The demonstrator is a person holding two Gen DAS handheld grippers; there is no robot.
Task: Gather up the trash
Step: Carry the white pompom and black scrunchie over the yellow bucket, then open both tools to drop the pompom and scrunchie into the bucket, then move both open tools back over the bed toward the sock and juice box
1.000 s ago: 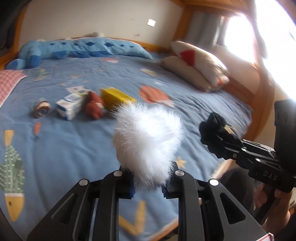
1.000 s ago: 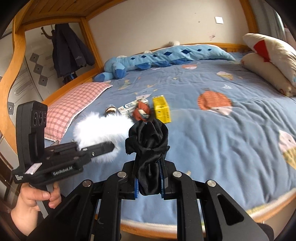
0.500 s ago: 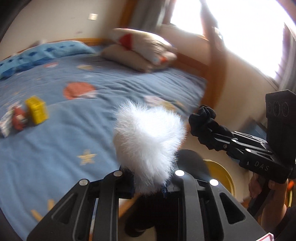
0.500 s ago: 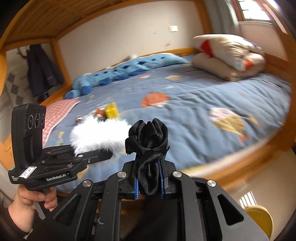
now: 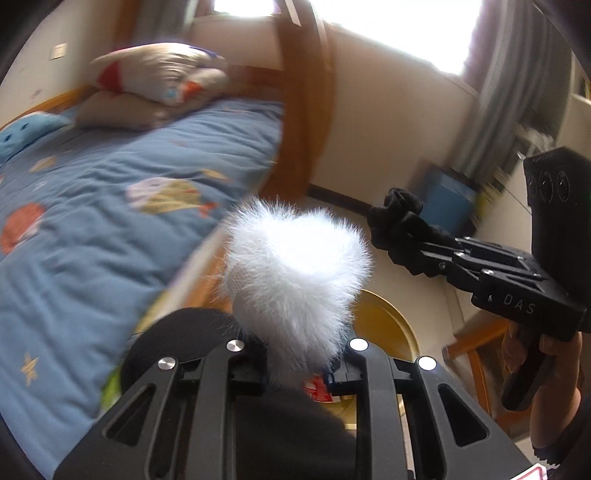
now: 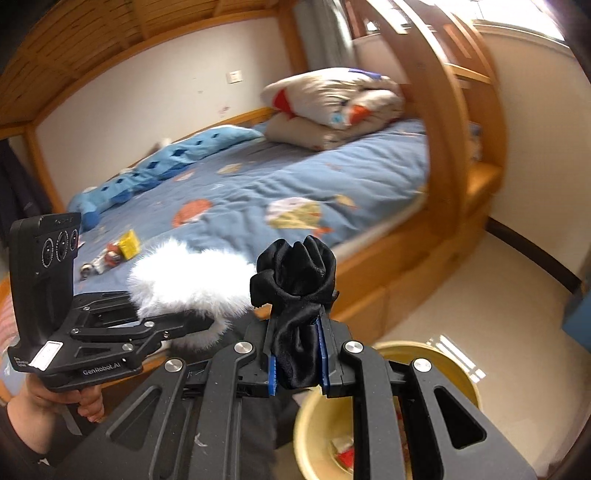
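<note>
My left gripper (image 5: 295,373) clamps a white fluffy ball (image 5: 295,266); my right gripper (image 6: 297,369) clamps a black cloth (image 6: 295,288), both above the yellow bin (image 6: 458,373).

Wooden bunk bed (image 6: 458,155), blue quilt (image 6: 295,184), bright window (image 5: 399,26).

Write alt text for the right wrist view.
The right gripper is shut on a black scrunchie above a yellow bin on the floor. Beside it, the left gripper holds a white fluffy scrunchie.
</note>
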